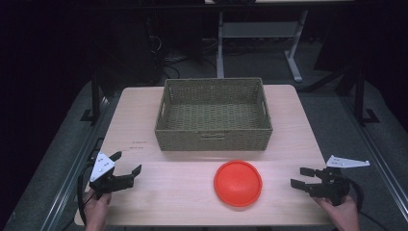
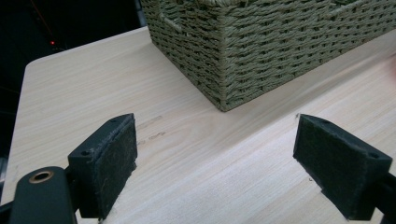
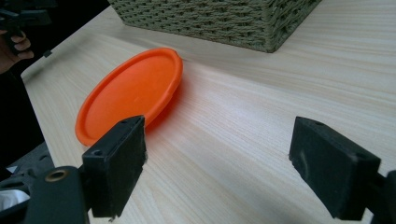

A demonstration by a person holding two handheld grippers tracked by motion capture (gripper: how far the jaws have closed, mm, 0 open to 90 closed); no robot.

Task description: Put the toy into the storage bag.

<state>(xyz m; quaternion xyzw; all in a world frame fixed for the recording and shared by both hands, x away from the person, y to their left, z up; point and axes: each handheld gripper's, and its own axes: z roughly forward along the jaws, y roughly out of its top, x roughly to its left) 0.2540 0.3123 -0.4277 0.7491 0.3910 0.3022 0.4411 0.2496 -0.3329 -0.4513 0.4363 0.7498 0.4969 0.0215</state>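
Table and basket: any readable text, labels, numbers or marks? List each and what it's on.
No readable text anywhere.
Small dark marks on the table, left of the basket at: too small and blurred to read in the high view; in the left gripper view they look like faint smudges.
Orange plate: plain, no print.
Basket: no label or tag visible.

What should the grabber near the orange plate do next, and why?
Probably slide the right gripper toward the plate. Its fingers stand open with nothing between them, and the plate lies flat on the table, apart from them and in front of the basket. Reaching its near rim seems the likely first step.
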